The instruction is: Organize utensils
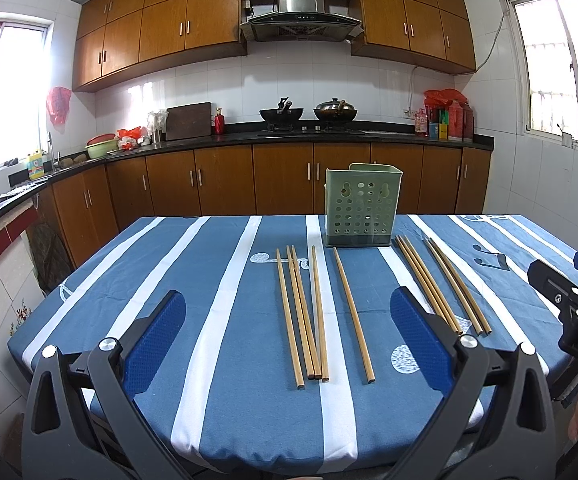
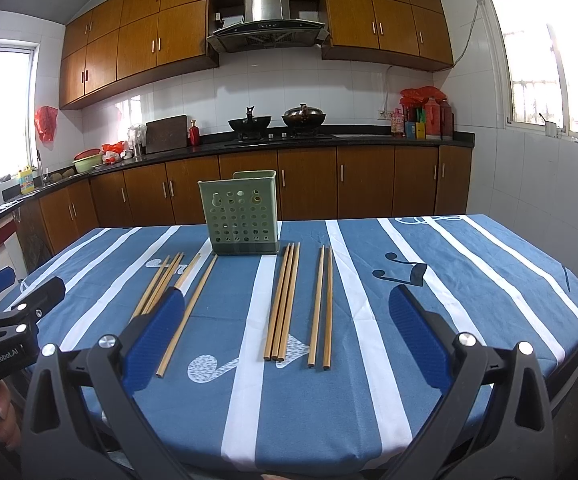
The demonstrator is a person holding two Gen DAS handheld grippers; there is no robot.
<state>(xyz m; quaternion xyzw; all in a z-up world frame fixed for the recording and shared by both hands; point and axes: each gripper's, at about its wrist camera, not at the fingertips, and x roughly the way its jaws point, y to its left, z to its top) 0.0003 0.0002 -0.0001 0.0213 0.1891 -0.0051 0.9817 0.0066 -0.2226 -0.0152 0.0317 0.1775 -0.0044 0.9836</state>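
A green perforated utensil holder [image 1: 360, 206] [image 2: 241, 214] stands upright at the far side of the blue striped table. Several wooden chopsticks lie flat in front of it: a left group [image 1: 303, 314] [image 2: 161, 282], a single one [image 1: 353, 312] [image 2: 187, 314], and right groups [image 1: 429, 286] [image 2: 285, 300] [image 1: 459, 286] [image 2: 323, 304]. My left gripper [image 1: 287, 330] hovers open above the near edge, over the left group. My right gripper [image 2: 287, 330] is open too, above the right groups. Neither holds anything. Each gripper shows at the other view's edge: the right gripper [image 1: 569, 304], the left gripper [image 2: 13, 320].
The tablecloth [image 1: 217, 280] [image 2: 469, 280] is blue with white stripes. Behind the table runs a kitchen counter [image 1: 249, 138] with woks on a stove, a cutting board, bottles and a basin. A person's fingers [image 2: 5, 412] hold the left gripper's handle.
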